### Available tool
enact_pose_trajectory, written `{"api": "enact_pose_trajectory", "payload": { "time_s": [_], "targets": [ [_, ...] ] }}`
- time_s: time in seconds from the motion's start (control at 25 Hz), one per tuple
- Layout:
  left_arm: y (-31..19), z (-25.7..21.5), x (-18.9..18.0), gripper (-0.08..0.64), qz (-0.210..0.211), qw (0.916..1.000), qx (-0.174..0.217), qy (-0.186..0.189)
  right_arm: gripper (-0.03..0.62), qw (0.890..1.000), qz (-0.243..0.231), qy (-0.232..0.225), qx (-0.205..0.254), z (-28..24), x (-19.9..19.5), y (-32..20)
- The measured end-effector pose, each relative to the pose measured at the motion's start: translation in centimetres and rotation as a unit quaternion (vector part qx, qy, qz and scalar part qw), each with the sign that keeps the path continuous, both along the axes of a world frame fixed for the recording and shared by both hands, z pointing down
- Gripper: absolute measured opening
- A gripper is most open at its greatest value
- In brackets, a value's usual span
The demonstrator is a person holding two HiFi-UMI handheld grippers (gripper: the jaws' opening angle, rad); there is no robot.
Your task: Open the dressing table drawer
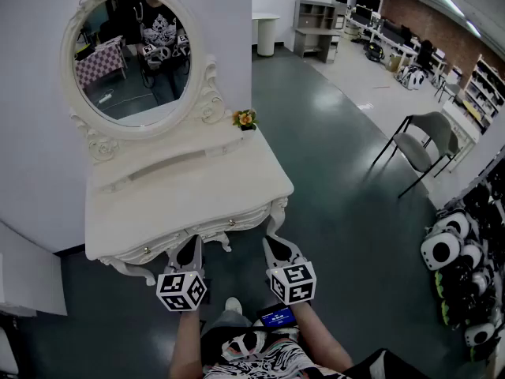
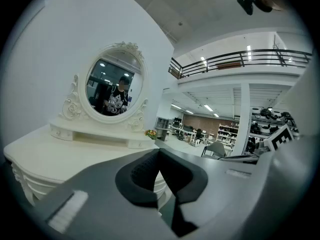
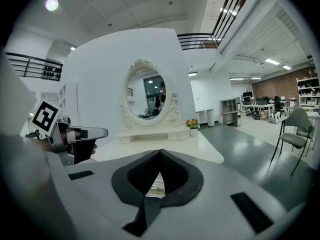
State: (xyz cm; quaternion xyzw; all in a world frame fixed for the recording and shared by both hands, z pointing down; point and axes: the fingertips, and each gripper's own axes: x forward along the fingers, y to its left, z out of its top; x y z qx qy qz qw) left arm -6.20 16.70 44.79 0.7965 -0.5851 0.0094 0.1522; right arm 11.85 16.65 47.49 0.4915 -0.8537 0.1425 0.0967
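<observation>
The white dressing table (image 1: 189, 188) stands against the wall under an oval mirror (image 1: 134, 58). Its drawer front (image 1: 207, 229) runs along the near edge with small knobs (image 1: 231, 223) and looks closed. My left gripper (image 1: 190, 243) is shut and empty, its tips just in front of the drawer front. The right gripper (image 1: 274, 243) is shut and empty too, beside the table's right front corner. In the left gripper view the shut left gripper (image 2: 159, 152) points over the table top (image 2: 60, 156). In the right gripper view the right gripper (image 3: 161, 153) faces the table, with the left gripper (image 3: 75, 134) at the left.
A small pot of flowers (image 1: 245, 119) sits at the table's back right corner. A grey chair (image 1: 422, 144) stands on the floor to the right. White and black rounded devices (image 1: 454, 255) fill the right edge. A white panel (image 1: 28, 279) leans at the left.
</observation>
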Motion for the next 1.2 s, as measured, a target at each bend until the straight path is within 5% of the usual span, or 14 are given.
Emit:
{"api": "enact_pose_trajectory", "payload": {
  "time_s": [0.4,0.44,0.52,0.68,1.0,1.2],
  "targets": [
    [0.7,0.8,0.3,0.004,0.008,0.9995,-0.021,0.020,0.003,0.999,0.029,-0.001,-0.022,0.9,1.0,0.5],
    [0.6,1.1,0.2,0.049,0.010,0.9993,-0.025,0.024,0.006,0.999,0.026,-0.002,-0.024,1.0,0.8,0.4],
    [0.0,1.7,-0.1,0.136,0.011,0.9990,-0.031,0.031,0.086,0.999,0.022,-0.004,-0.022,1.3,0.2,-0.1],
    [-1.9,2.6,-0.8,0.148,0.005,0.9991,-0.038,0.018,0.126,1.000,0.023,-0.001,-0.021,1.9,-0.2,-2.2],
    [-13.4,5.3,-4.3,0.148,-0.004,0.9984,-0.056,-0.005,0.145,0.998,0.027,0.022,-0.050,4.9,-3.2,-12.9],
    [-22.7,6.3,-6.3,0.149,0.027,0.9972,-0.069,-0.011,0.147,0.996,0.039,0.048,-0.065,5.6,-5.8,-22.0]
  ]
}}
